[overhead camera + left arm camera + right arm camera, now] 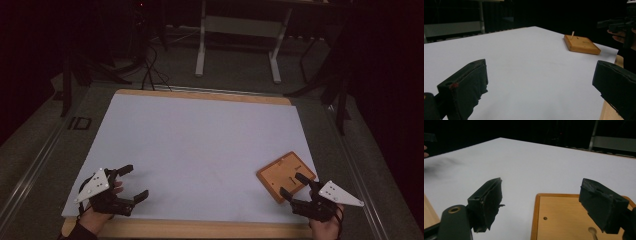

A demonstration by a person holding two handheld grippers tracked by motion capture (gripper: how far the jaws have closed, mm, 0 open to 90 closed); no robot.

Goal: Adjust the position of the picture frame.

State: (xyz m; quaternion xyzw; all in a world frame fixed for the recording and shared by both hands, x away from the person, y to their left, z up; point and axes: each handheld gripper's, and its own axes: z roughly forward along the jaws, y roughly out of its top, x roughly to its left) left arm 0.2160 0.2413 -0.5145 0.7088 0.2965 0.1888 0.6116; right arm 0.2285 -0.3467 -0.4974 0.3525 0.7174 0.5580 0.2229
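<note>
**Wooden board under spread right jaws, nothing gripped yet**

Wooden board on the white mat, partly beneath and between the right gripper jaws, a small peg upright in it. Jaws released wide, touching nothing. Left gripper well apart from it, equally spread and empty. By the look of things, barely begun: closing in, grasping and all handling left.
</note>
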